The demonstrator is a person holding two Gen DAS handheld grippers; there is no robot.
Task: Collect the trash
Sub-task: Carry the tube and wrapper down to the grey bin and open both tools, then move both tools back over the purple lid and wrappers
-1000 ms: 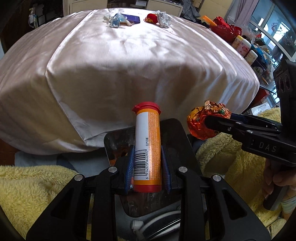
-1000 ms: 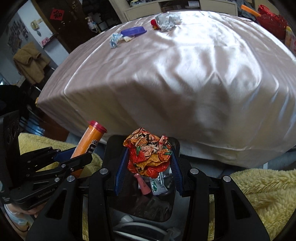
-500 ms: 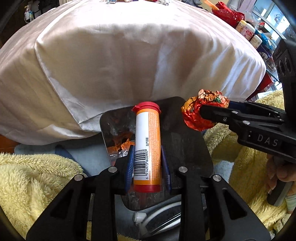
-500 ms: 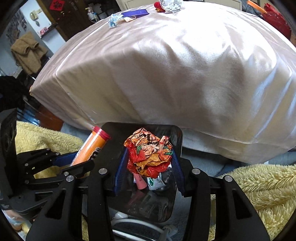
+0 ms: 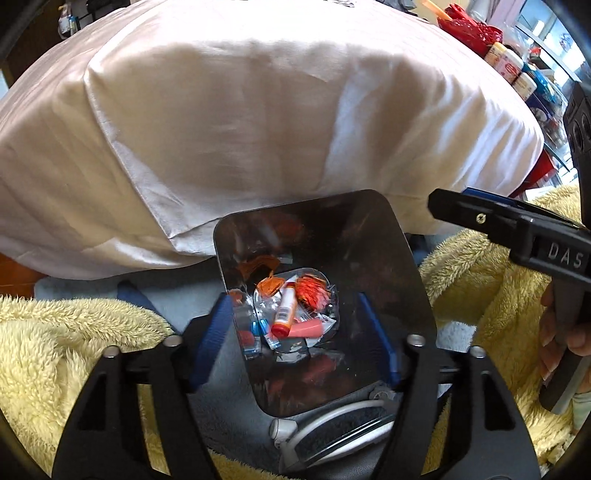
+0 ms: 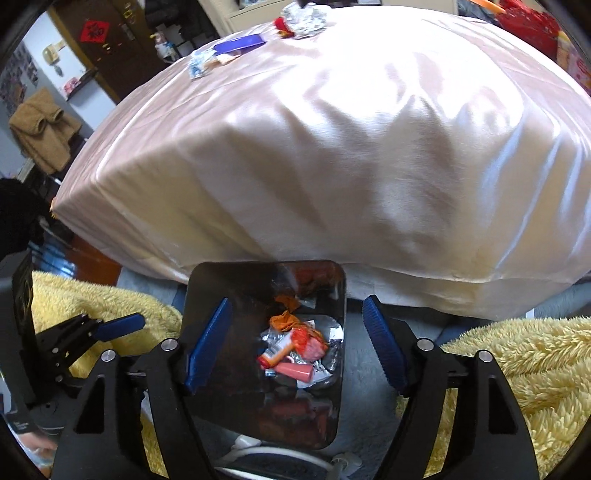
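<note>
Both loads dropped since the earlier frame: orange tablet tube [image 5: 285,311] and crumpled red-orange wrapper [image 5: 313,291] now lie in the bin [image 5: 413,273]. Left gripper [image 5: 295,332] and right gripper [image 6: 295,343] spread wide, empty. Next: reach the remaining table trash. Only the right view shows it: foil wad [image 6: 306,16], blue lid [image 6: 240,45].

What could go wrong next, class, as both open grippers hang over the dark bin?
1. The left gripper and right gripper sit close together over the shiny dark bin; lifting out, they might collide.
2. Crumpled wrappers remain far across the satin-covered table; reaching could snag and drag the loose cloth.
</note>
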